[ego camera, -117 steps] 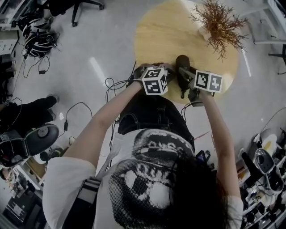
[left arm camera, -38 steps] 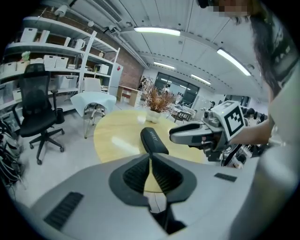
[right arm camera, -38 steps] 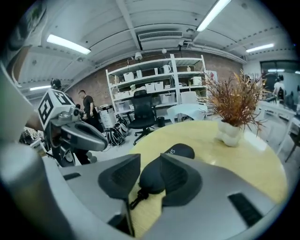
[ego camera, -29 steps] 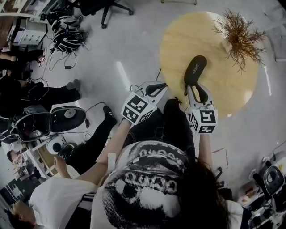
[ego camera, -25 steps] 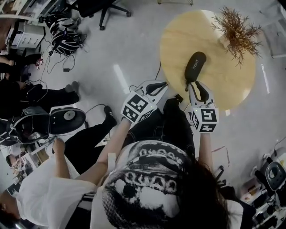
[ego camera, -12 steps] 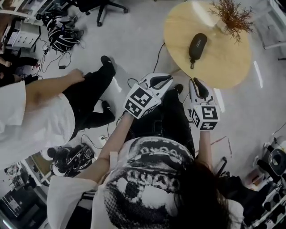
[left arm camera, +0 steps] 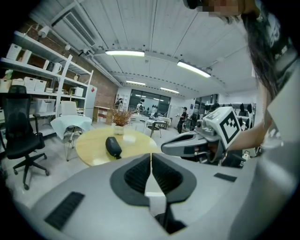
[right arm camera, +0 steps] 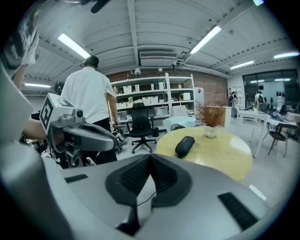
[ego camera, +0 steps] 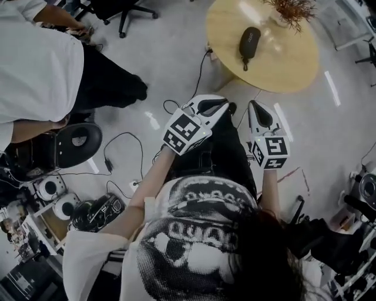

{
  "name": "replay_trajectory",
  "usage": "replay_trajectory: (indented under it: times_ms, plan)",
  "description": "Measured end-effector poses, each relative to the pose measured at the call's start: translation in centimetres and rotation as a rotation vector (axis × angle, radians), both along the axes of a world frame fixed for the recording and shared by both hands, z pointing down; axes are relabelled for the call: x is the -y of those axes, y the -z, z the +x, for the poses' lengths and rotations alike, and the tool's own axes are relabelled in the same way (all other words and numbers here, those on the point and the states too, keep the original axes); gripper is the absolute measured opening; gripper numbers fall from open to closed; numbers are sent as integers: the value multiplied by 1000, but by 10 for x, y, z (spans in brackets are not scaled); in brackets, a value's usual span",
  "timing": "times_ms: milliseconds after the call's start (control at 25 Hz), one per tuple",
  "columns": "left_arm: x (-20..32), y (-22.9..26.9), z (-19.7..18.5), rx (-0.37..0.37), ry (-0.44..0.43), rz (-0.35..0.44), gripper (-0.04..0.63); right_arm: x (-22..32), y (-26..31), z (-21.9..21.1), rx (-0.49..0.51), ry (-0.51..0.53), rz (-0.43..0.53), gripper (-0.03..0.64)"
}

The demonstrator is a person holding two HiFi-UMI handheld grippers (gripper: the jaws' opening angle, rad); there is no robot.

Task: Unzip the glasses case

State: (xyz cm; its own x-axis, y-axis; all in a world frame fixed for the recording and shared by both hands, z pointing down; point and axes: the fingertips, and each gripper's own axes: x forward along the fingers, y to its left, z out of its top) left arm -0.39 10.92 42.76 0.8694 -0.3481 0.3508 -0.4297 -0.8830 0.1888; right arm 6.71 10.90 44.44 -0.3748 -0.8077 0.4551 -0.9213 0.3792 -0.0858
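The black glasses case (ego camera: 249, 42) lies on the round wooden table (ego camera: 282, 64) at the top of the head view, with nothing holding it. Both grippers hover over the floor, well short of the table. My left gripper (ego camera: 214, 106) is shut, its pads meeting with nothing between them (left arm camera: 151, 155); the case (left arm camera: 113, 146) shows far ahead of it. My right gripper (ego camera: 259, 111) has just been closing and is now shut on nothing (right arm camera: 150, 157). In the right gripper view the case (right arm camera: 184, 146) rests on the table (right arm camera: 225, 157) ahead.
A dried plant in a pot (ego camera: 291, 9) stands at the table's far side. A person in a white shirt (ego camera: 35, 53) stands at upper left near an office chair (ego camera: 126, 9). Cables (ego camera: 123, 153) and round devices (ego camera: 73, 141) lie on the floor at left.
Both grippers have drawn back from the table and the case now lies farther off. The right gripper's jaws have closed. The person in white has moved across the left side.
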Motion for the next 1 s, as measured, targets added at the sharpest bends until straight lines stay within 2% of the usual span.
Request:
replay_trajectory:
  times_ms: [440, 1000]
  plan:
    - [-35, 2, 21, 20, -112, 33, 15, -28, -5, 3, 10, 17, -1, -5]
    - [-36, -5, 21, 41, -140, 18, 15, -24, -15, -6, 6, 89, -39, -5]
